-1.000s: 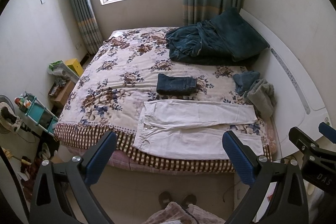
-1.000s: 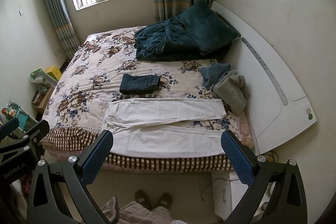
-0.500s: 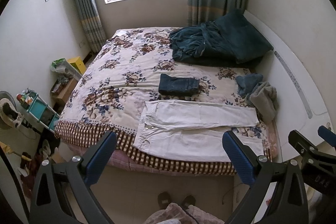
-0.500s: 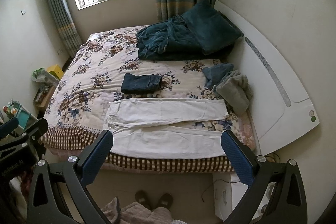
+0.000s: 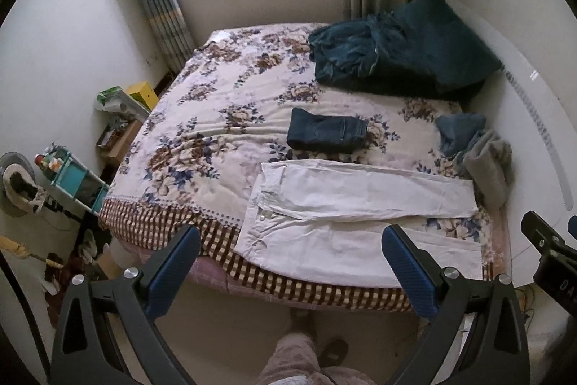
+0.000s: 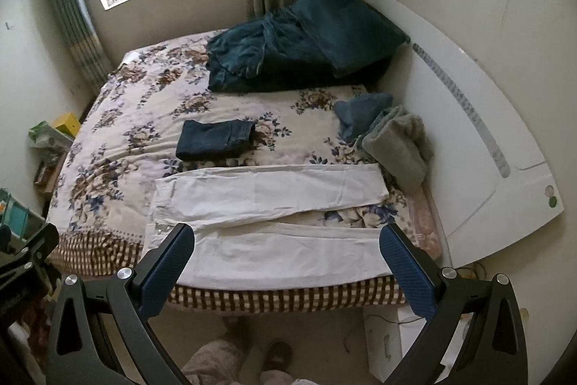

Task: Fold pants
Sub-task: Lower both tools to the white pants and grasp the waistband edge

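Right claw (image 5: 551, 258) body, left wrist view: pale letters, partly cut off, perhaps "DA"; not surely readable.
Elsewhere: no readable text.

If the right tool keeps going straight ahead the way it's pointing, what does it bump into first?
Most likely the white pants spread along the near edge of the bed. The right tool is open, held above the floor, with nothing between its fingers and the pants. Depth is hard to judge through the fisheye.
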Demonstrator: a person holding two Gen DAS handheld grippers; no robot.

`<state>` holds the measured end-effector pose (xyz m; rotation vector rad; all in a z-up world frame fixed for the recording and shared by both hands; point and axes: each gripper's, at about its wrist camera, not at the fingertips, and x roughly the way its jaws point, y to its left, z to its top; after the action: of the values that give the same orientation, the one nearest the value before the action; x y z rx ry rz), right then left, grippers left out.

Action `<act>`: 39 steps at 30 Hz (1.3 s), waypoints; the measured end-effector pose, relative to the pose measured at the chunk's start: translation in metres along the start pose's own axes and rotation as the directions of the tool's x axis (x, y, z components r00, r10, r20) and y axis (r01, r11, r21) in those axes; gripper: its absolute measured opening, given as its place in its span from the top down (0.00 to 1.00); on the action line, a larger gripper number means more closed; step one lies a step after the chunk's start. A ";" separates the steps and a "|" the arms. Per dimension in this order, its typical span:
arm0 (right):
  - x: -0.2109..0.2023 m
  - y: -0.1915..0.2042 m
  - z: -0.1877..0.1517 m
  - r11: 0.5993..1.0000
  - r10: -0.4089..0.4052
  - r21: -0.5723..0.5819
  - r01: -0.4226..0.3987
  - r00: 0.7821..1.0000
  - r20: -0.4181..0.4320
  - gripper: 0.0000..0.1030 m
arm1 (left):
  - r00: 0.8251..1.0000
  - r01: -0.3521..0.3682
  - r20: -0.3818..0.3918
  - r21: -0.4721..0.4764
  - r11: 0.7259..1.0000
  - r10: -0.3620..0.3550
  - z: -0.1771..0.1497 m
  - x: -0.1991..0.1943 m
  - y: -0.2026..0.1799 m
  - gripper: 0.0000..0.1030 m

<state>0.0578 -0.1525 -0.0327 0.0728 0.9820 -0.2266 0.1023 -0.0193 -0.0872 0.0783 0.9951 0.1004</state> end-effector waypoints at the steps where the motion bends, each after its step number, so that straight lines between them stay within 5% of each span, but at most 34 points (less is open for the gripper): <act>1: 0.017 0.003 0.006 1.000 -0.013 0.006 0.013 1.000 -0.010 0.00 | 1.000 0.001 -0.010 0.011 1.000 -0.001 0.006 0.016 -0.006 0.00; 9: 0.149 0.005 0.062 0.993 -0.068 0.090 0.079 0.990 -0.122 0.00 | 0.995 0.066 -0.081 0.065 0.996 -0.060 0.068 0.125 -0.036 0.00; 15: 0.274 -0.003 0.103 0.979 -0.140 0.116 0.170 0.963 -0.231 0.00 | 0.982 0.095 -0.168 0.070 0.993 -0.082 0.117 0.237 -0.043 0.00; 24: 0.465 -0.048 0.107 0.971 -0.210 0.035 0.237 0.912 -0.351 0.00 | 0.979 -0.033 -0.196 0.153 0.988 0.063 0.139 0.386 -0.063 0.00; 33: 0.672 -0.081 0.068 0.942 -0.329 -0.235 0.241 0.804 -0.496 0.00 | 0.942 -0.014 -0.300 0.415 0.910 0.152 0.096 0.560 -0.142 0.00; 39: 0.784 -0.077 0.057 0.869 -0.431 -0.462 0.178 0.732 -0.528 0.01 | 0.923 0.057 -0.340 0.583 0.810 0.180 0.071 0.648 -0.194 0.03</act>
<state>0.5059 -0.3605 -0.6491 -0.4145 1.6929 -0.3266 0.5221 -0.1349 -0.6101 0.6872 1.3917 -0.1439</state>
